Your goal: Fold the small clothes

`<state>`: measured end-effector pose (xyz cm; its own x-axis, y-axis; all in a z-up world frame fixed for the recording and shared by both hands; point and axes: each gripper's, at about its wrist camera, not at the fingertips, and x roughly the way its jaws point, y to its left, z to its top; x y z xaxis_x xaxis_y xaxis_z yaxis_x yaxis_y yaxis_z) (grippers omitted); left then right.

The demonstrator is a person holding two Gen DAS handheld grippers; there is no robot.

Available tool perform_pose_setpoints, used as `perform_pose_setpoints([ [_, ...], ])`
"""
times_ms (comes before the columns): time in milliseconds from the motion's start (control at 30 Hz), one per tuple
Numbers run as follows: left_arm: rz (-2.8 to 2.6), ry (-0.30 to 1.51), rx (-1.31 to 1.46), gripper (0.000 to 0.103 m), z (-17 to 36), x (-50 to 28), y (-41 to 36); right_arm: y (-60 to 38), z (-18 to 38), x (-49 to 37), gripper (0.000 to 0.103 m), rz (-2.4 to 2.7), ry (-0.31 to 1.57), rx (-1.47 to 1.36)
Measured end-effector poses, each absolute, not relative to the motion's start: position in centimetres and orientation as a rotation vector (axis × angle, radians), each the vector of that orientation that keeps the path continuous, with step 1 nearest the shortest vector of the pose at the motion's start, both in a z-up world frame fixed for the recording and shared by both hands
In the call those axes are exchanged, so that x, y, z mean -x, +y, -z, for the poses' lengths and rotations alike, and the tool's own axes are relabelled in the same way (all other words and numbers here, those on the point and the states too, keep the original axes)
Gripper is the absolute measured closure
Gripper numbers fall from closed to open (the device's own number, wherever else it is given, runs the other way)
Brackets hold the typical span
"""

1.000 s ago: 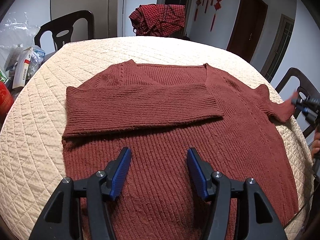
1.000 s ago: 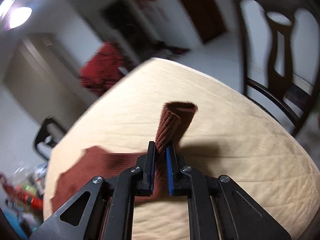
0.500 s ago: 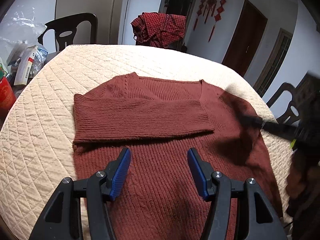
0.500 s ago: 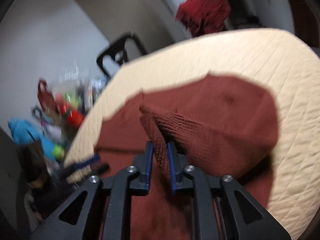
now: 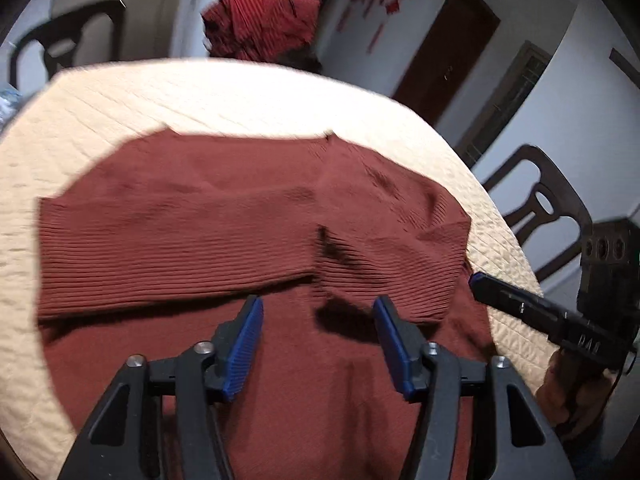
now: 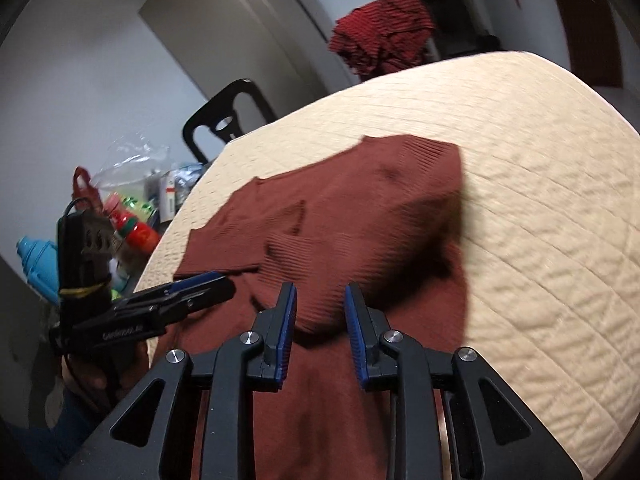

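Observation:
A rust-brown ribbed sweater (image 5: 192, 216) lies flat on the round quilted cream table (image 5: 248, 96), with both sleeves folded across its chest. The right sleeve (image 5: 392, 268) lies over the body with its cuff near the left sleeve's end. My left gripper (image 5: 318, 344) is open and empty, hovering over the sweater's lower body. My right gripper (image 6: 320, 320) is open just above the right sleeve (image 6: 360, 248); it also shows in the left wrist view (image 5: 520, 300) at the sweater's right edge. The left gripper shows in the right wrist view (image 6: 180, 300).
A red plaid garment (image 5: 264, 24) hangs over a chair beyond the table. Dark chairs stand at the far left (image 5: 60, 44) and at the right (image 5: 540, 204). Bottles, boxes and a plastic bag (image 6: 132, 200) crowd the table's left side.
My right gripper carried the right sleeve from the table's right edge over the sweater's body, then opened and let it go. The left gripper stayed open, shifting a little.

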<state>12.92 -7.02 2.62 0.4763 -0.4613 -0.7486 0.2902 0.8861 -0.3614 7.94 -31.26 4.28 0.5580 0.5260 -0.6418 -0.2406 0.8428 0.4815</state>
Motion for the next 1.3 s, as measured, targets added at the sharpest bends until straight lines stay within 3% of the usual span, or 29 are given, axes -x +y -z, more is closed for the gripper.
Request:
perform_pose_setpoints([
  [167, 0.519, 1.057, 0.201, 0.076, -1.5, -14.7, -9.2, -32.5, -3.5, -7.5, 0.078, -0.442, 0.88, -0.39],
  [200, 0.52, 1.061, 0.202, 0.091, -1.5, -14.8, -9.4, -32.5, -3.3, -7.5, 0.078, -0.44, 0.883, -0.391],
  [233, 0.534, 1.064, 0.215, 0.094, -1.7, -14.9, -9.6, -32.6, -3.1, -7.6, 0.078, -0.439, 0.887, -0.391],
  [533, 0.49, 0.779, 0.24, 0.095, -7.6, -14.9, -6.3, -31.8, -2.3, -8.3, 0.078, -0.433, 0.922, -0.362],
  [800, 0.307, 0.887, 0.291, 0.094, -2.3, -15.1, -2.0, -31.0, -2.0, -8.7, 0.078, -0.434, 0.945, -0.318],
  [1300, 0.349, 0.883, 0.269, 0.09, -2.7, -15.2, -1.9, -31.7, -4.5, -10.3, 0.078, -0.274, 0.846, -0.242],
])
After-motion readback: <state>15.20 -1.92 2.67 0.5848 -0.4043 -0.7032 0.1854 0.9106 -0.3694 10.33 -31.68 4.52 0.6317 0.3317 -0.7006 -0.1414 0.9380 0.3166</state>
